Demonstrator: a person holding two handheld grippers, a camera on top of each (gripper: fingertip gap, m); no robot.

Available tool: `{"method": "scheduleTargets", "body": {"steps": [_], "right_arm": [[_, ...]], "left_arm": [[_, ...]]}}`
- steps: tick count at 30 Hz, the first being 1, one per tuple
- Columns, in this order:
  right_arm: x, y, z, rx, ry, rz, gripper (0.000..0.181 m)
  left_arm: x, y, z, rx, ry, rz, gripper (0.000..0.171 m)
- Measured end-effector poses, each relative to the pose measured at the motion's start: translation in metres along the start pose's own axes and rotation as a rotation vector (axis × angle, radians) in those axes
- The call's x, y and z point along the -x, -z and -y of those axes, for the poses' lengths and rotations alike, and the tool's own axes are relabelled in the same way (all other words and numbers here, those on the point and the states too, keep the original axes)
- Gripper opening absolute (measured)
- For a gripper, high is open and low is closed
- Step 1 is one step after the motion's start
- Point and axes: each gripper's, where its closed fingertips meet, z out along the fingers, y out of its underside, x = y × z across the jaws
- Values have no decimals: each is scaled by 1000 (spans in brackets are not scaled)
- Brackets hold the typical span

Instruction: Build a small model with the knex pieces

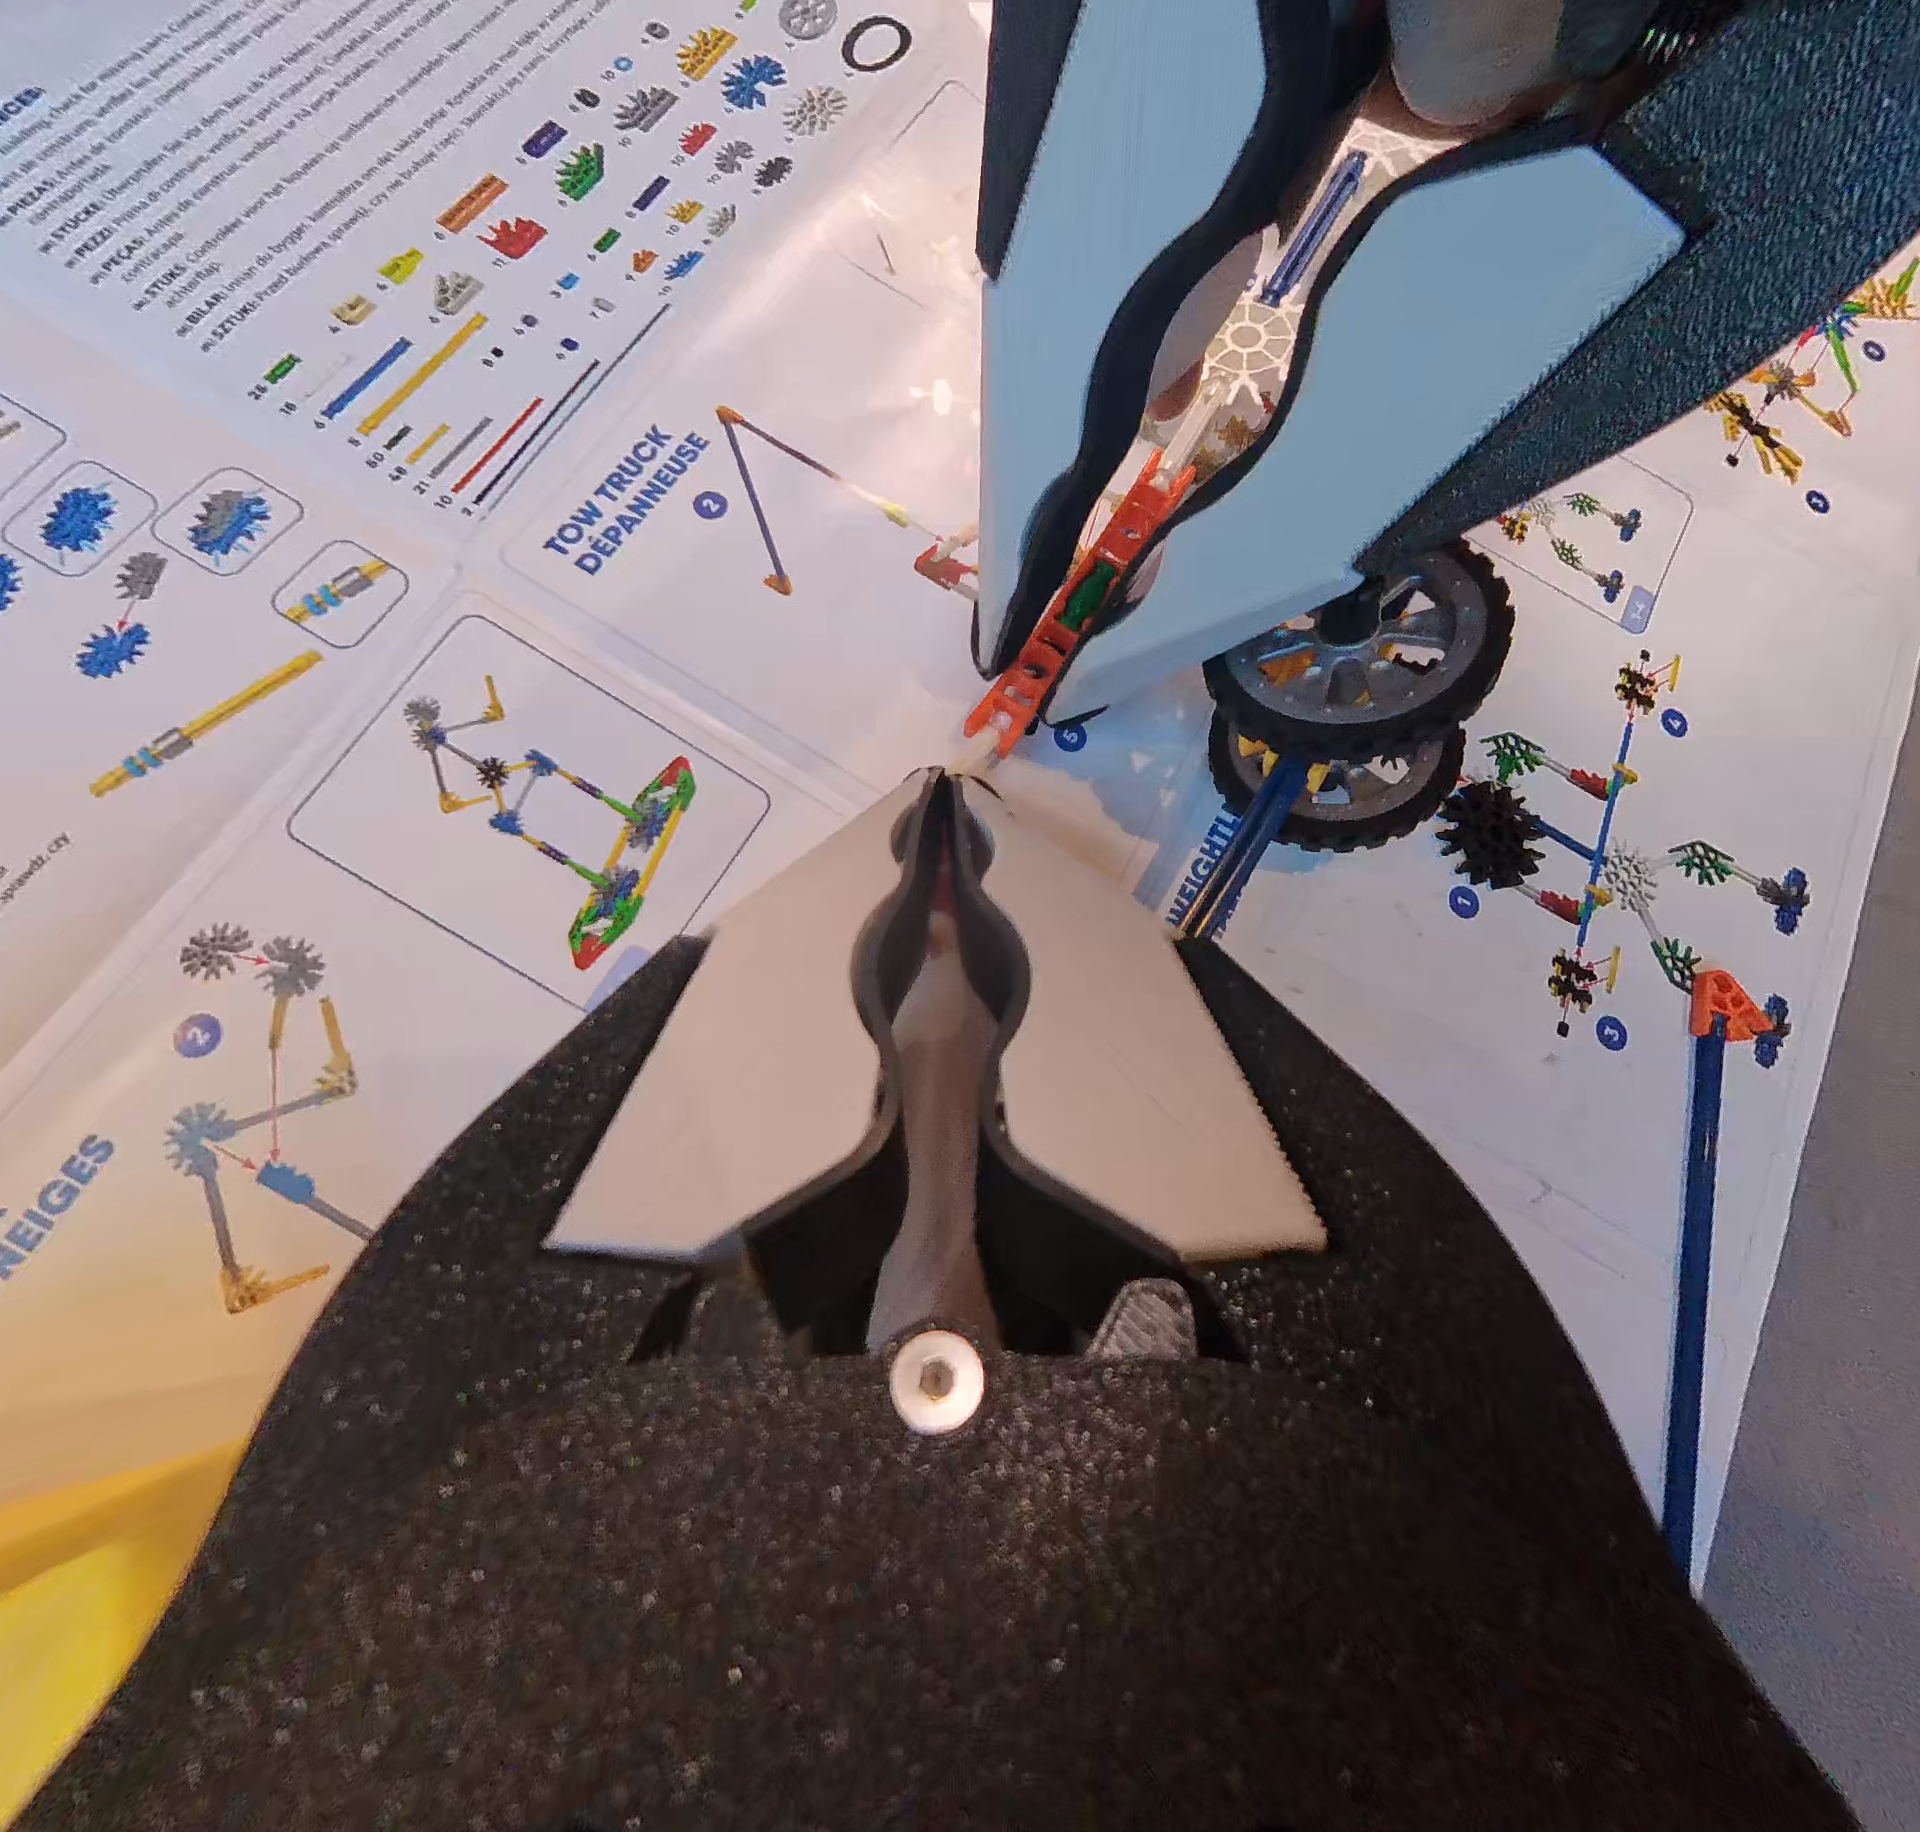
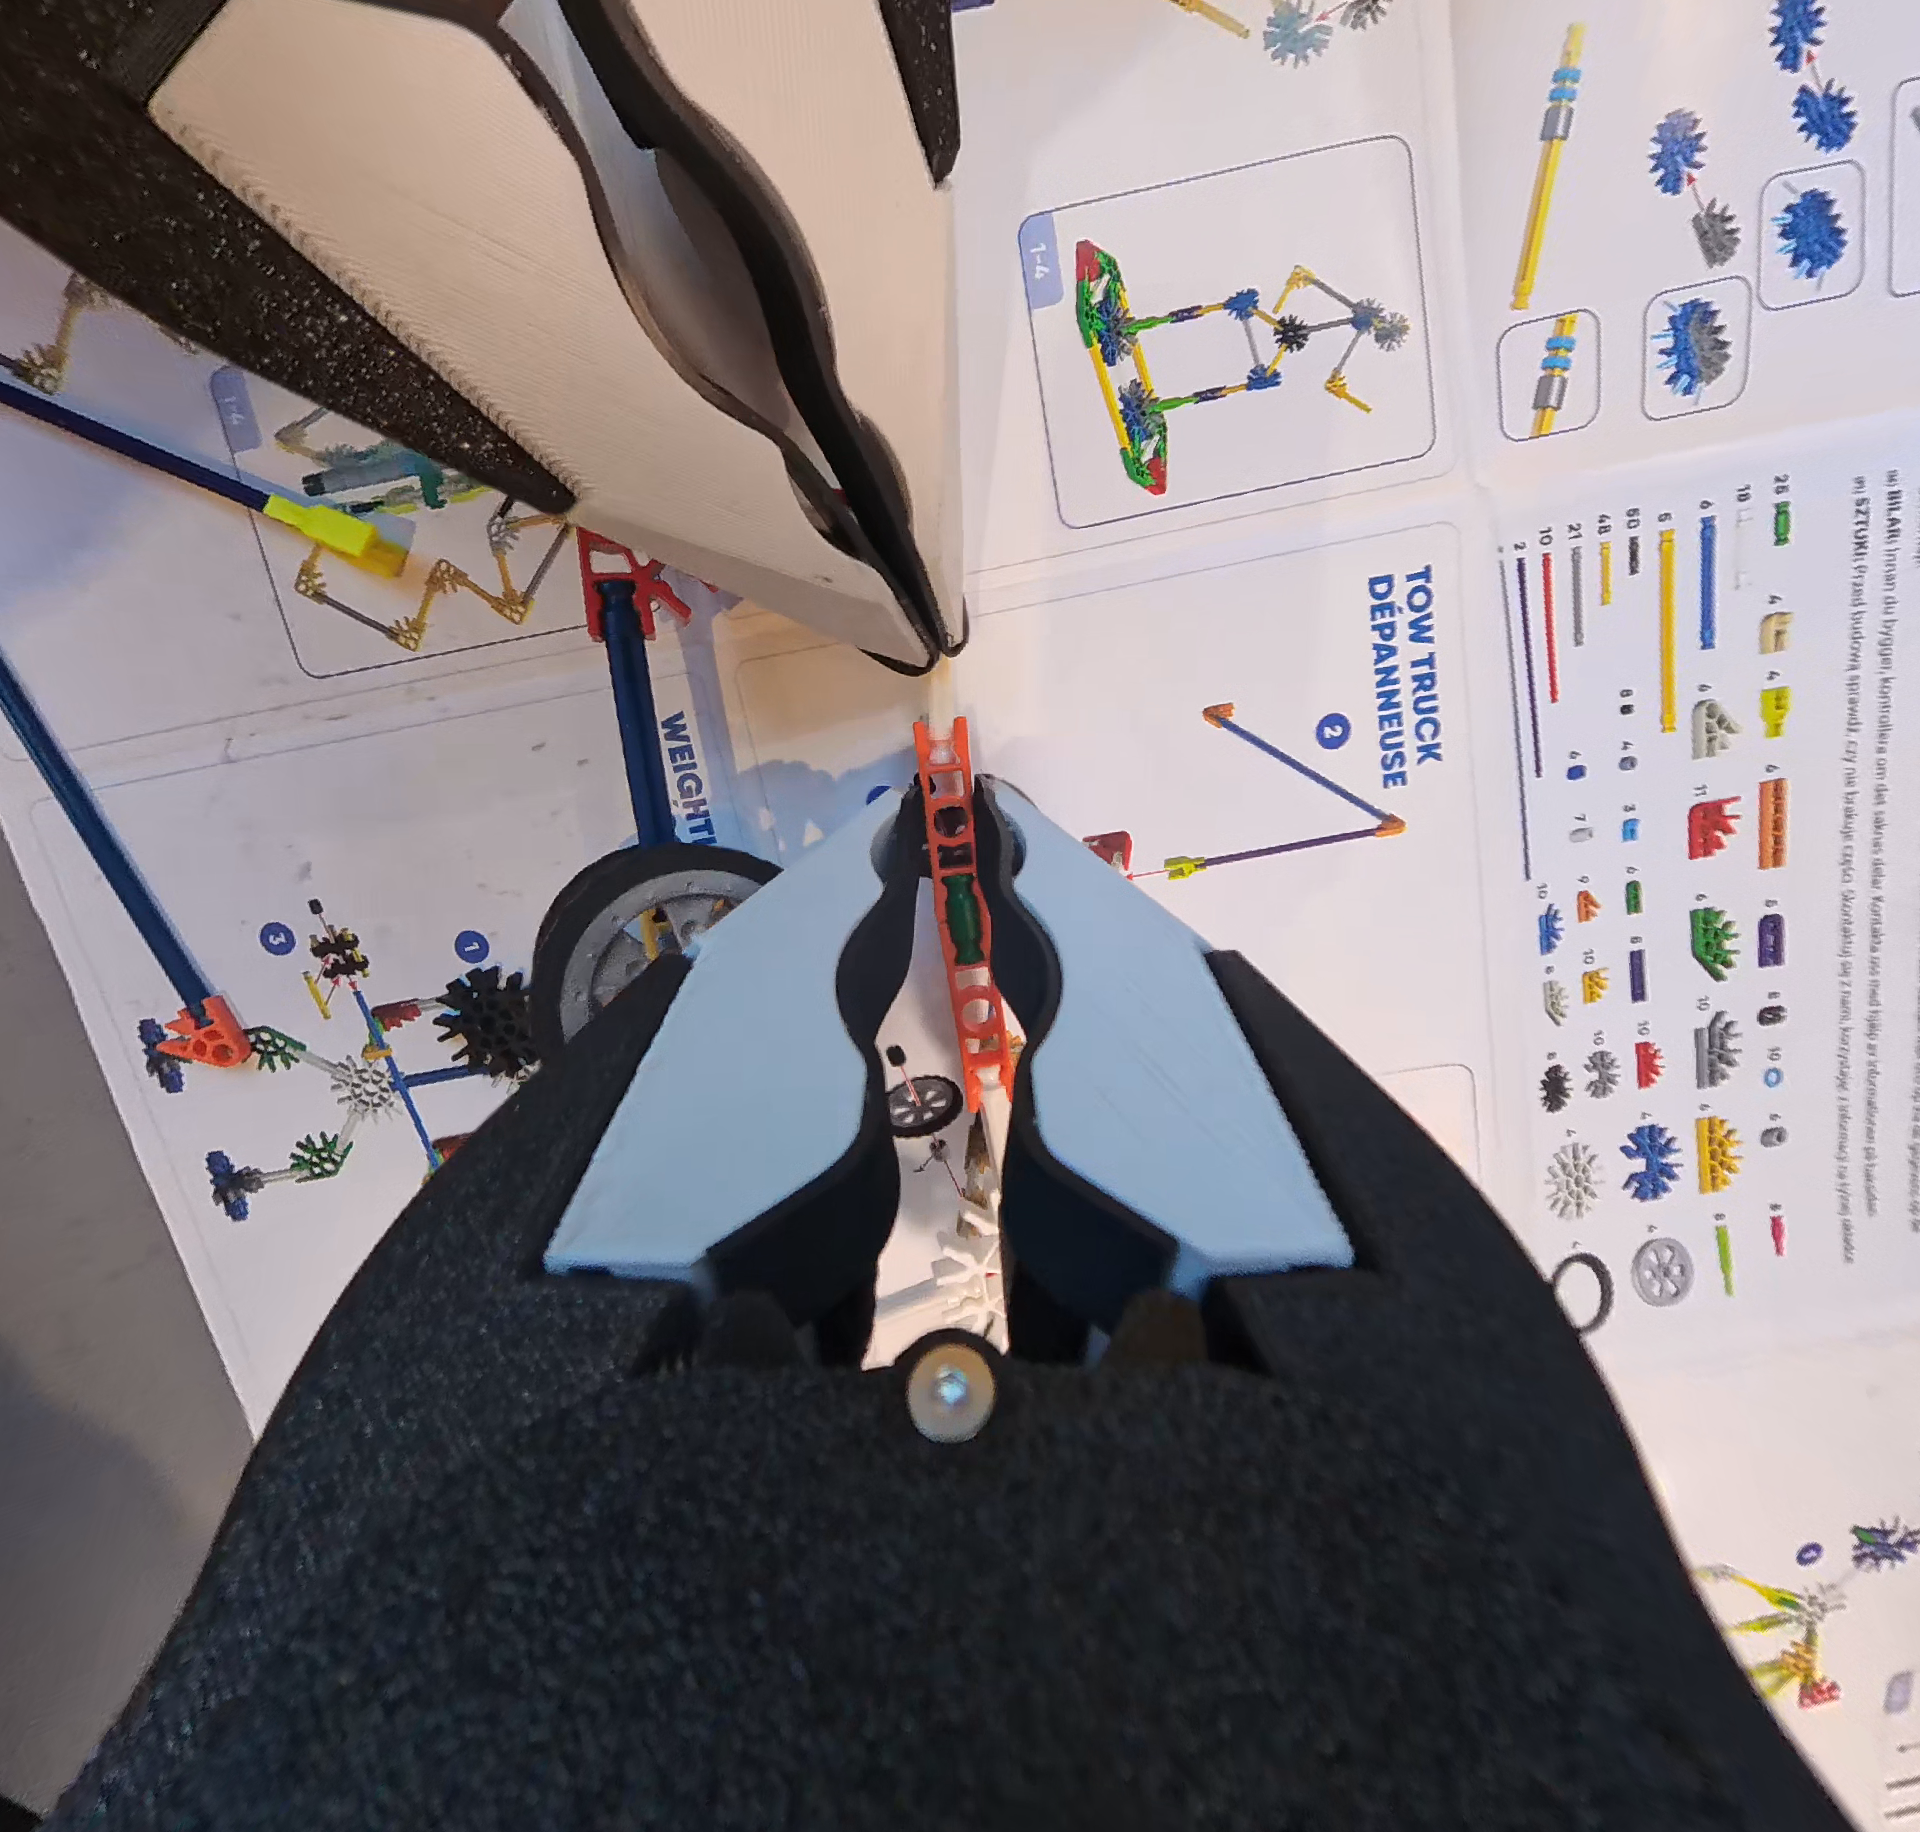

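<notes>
My left gripper (image 1: 935, 780) is shut on the end of a thin white rod (image 2: 943, 696). The rod's other end sits in the tip of an orange connector strip (image 1: 1049, 639). My right gripper (image 2: 951, 795), with pale blue fingers, is shut on that orange strip (image 2: 961, 909). The strip carries a short green rod (image 2: 961, 915) and leads back to a white snowflake connector (image 2: 966, 1263) and a blue rod (image 1: 1314, 224). The two grippers face each other tip to tip, a short gap apart, above a printed instruction sheet (image 1: 644, 577). In the right wrist view the left gripper (image 2: 940, 650) comes in from the top left.
A pair of black-tyred grey wheels (image 1: 1351, 702) on a blue rod lies just right of the right gripper's tips; one wheel shows in the right wrist view (image 2: 634, 909). A long blue rod with an orange corner connector (image 1: 1725, 1003) lies near the sheet's edge. A red connector (image 2: 623, 577) and a yellow connector (image 2: 332, 525) sit on blue rods. My left and right fingertips are right by each other.
</notes>
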Motion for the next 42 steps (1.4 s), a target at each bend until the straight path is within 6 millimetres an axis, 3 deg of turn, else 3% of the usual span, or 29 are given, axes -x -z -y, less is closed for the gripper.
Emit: {"method": "scheduleTargets", "body": {"steps": [10, 14, 17, 19, 21, 23, 26, 28, 31, 35, 37, 38, 39, 42], "right_arm": [[1, -4, -2, 41, -7, -5, 6], [1, -4, -2, 56, -8, 9, 6], [1, -4, -2, 46, -20, 18, 7], [1, -4, -1, 21, -6, 23, 7], [1, -4, -1, -19, -31, 49, 8], [-3, 5, -1, -54, -24, 67, 17], [-12, 38, 11, -170, -53, 107, 17], [-14, 56, 3, -175, -8, 105, 17], [-16, 63, -25, -84, 120, 36, 18], [-8, 48, -49, 5, 224, 21, 23], [-9, 33, -54, 41, 240, 17, 23], [-9, 25, -58, 68, 250, 20, 21], [-9, 21, -60, 75, 259, 20, 7], [-9, 28, -55, 43, 253, 7, 6]], "left_arm": [[-1, 0, 1, -6, 2, -32, 0], [-8, 7, 21, -81, -70, -98, 5], [-11, -6, 10, 33, -179, -106, 14], [-10, -9, 9, 39, -202, -117, 0], [-10, -10, 7, 40, -205, -118, 0], [-9, -10, 7, 50, -229, -93, 0], [-9, -8, 10, 32, -200, -95, 0], [-5, -1, 15, -10, -155, -97, 0], [-2, 17, 23, -56, -88, -116, 13], [5, 20, 3, 54, -9, -111, 33], [3, 16, -2, 66, 50, -132, 34], [1, 15, -4, 62, 84, -150, 34], [0, 15, -4, 56, 115, -157, 35], [4, 26, -1, -1, 184, -148, 37]]}}
